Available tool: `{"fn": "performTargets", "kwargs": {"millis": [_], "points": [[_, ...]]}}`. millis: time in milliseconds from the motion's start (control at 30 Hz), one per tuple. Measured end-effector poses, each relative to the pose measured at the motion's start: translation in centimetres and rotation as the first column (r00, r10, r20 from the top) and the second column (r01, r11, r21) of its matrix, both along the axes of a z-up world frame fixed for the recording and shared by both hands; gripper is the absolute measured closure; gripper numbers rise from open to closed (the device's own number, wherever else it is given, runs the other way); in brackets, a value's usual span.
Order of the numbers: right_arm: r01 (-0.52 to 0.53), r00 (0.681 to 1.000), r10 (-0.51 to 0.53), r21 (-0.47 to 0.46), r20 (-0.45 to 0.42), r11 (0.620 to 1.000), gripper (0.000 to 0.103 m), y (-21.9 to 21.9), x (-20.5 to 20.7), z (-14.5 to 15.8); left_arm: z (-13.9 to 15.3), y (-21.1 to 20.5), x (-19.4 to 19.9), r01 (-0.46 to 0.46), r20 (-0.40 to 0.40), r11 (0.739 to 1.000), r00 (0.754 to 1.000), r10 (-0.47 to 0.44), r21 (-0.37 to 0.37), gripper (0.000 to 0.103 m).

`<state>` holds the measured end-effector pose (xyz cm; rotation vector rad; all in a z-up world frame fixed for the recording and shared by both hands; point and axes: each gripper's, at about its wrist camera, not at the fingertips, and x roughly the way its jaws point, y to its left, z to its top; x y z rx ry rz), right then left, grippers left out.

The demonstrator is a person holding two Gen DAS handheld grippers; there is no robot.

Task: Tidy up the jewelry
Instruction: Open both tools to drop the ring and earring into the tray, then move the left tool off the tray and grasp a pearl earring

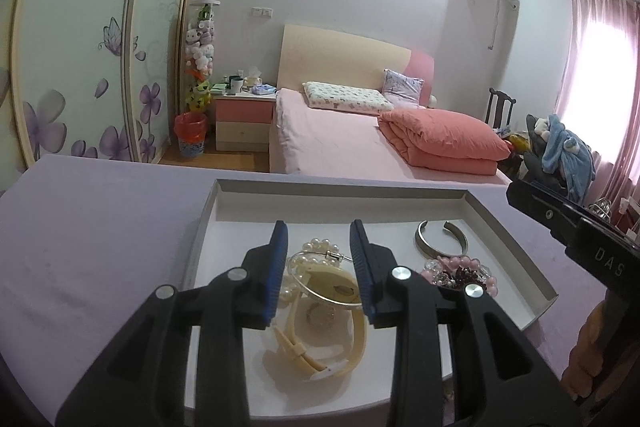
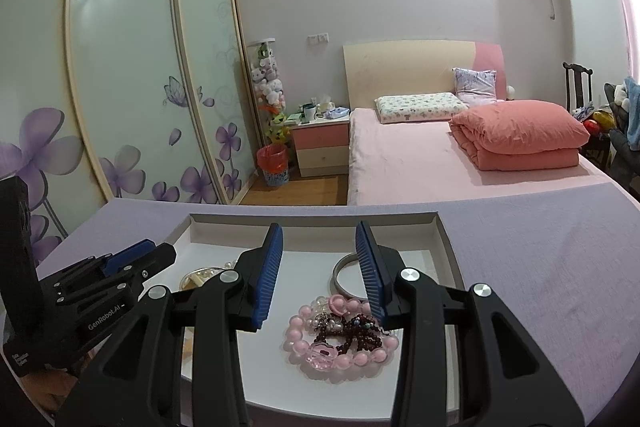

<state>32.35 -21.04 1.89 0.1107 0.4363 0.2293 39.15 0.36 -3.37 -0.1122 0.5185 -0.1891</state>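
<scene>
Jaws of both grippers stand apart, holding nothing: left gripper over the cream watch, right gripper above the pink bead bracelet.

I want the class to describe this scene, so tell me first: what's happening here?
A person is sorting jewelry in a shallow white tray on a lilac-covered surface, a claw in each hand. The left claw hangs open over a cream watch and a thin wire bangle. The right claw is open above a pink bead bracelet. A silver cuff lies further back. Nothing is gripped.
</scene>
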Motion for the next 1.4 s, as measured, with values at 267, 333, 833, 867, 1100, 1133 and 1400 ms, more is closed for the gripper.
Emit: {"fn": "performTargets", "kwargs": {"millis": [267, 333, 833, 867, 1100, 1133, 1400], "points": [[0.002, 1.000, -0.002, -0.001, -0.001, 1.000, 0.064, 0.1, 0.0, 0.0, 0.0, 0.0, 0.0, -0.001, -0.001, 1.000, 1.000, 0.001, 0.002, 0.070], [0.002, 1.000, -0.002, -0.001, 0.000, 1.000, 0.064, 0.0, 0.0, 0.0, 0.1, 0.0, -0.1, -0.001, -0.002, 1.000, 1.000, 0.001, 0.005, 0.070], [0.041, 0.999, -0.041, -0.015, 0.032, 0.999, 0.028, -0.4, -0.6, 0.2, 0.1, -0.3, -1.7, -0.015, 0.024, 1.000, 1.000, 0.015, 0.025, 0.055], [0.050, 0.998, -0.049, -0.018, 0.043, 0.999, 0.022, -0.5, -0.9, 0.4, 0.2, -0.2, -2.0, -0.018, 0.028, 1.000, 0.999, 0.017, 0.025, 0.054], [0.072, 0.996, -0.070, -0.028, 0.057, 0.997, 0.004, -1.0, -3.3, 1.3, 1.3, 1.2, -5.7, -0.032, 0.032, 0.999, 0.999, 0.031, 0.003, 0.036], [0.069, 0.996, -0.067, -0.024, 0.054, 0.997, 0.003, -1.1, -3.7, 1.3, 1.4, 1.4, -6.3, -0.030, 0.033, 1.000, 0.999, 0.030, 0.001, 0.033], [0.074, 0.997, -0.071, -0.088, 0.035, 0.993, 0.002, -2.0, -9.2, 1.5, 1.9, 2.2, -13.6, 0.006, 0.025, 0.999, 1.000, -0.007, 0.039, 0.027]]}}
